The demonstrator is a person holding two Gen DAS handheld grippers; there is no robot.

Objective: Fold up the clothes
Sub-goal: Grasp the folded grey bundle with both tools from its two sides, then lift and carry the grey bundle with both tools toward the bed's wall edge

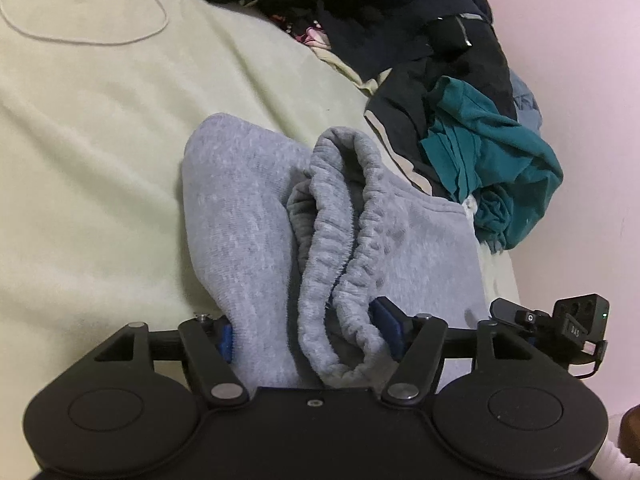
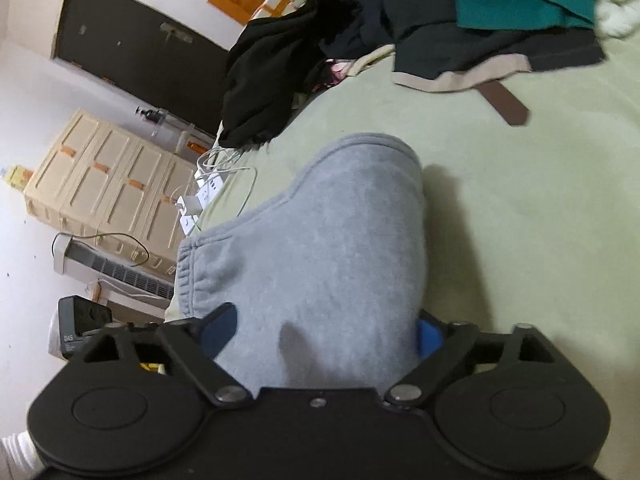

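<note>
A grey fleece garment with an elastic waistband (image 1: 340,240) hangs bunched over a pale green bed sheet (image 1: 100,140). My left gripper (image 1: 308,334) is closed on the waistband end, with cloth filling the gap between its blue pads. In the right wrist view the same grey garment (image 2: 340,240) drapes from my right gripper (image 2: 324,334), whose blue pads press on the cloth from both sides. Both grippers hold it a little above the sheet.
A pile of dark and teal clothes (image 1: 460,100) lies at the far right of the bed, seen also in the right wrist view (image 2: 500,4). A white cable (image 1: 80,20) lies on the sheet. A beige drawer unit (image 2: 108,184) and chargers (image 2: 200,200) stand beside the bed.
</note>
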